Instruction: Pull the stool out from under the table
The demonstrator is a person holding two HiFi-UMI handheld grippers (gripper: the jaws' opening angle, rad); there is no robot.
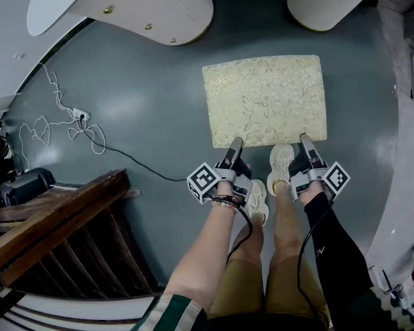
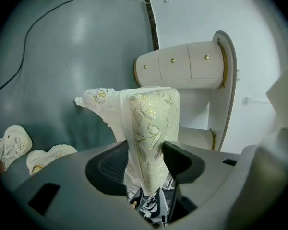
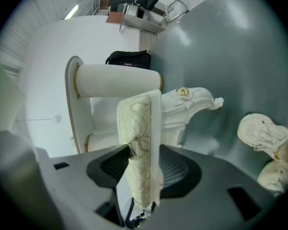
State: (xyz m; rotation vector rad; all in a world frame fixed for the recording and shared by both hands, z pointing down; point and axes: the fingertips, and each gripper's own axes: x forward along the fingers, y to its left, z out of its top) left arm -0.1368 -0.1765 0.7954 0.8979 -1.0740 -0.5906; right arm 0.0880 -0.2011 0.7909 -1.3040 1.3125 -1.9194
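**Both grippers clamping the stool (image 1: 265,98) by its near edge**

The left gripper (image 2: 146,163) is squeezing the gold-patterned cushion between its pads, jaws partly closed on the fabric. The right gripper (image 3: 141,164) is pinching the same edge further right, near the corner. The stool is standing on the grey floor (image 1: 145,102) directly ahead of both grippers. The white table pedestals (image 1: 152,9) are sitting beyond it, well apart from the jaws. The person's shoes (image 1: 281,163) are resting between and just behind the grippers.

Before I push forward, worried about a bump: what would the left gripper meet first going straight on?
The stool: the left gripper is shut on its cushion edge, so it would shove that. Past it, probably the table's drawer unit, though depth is unclear.
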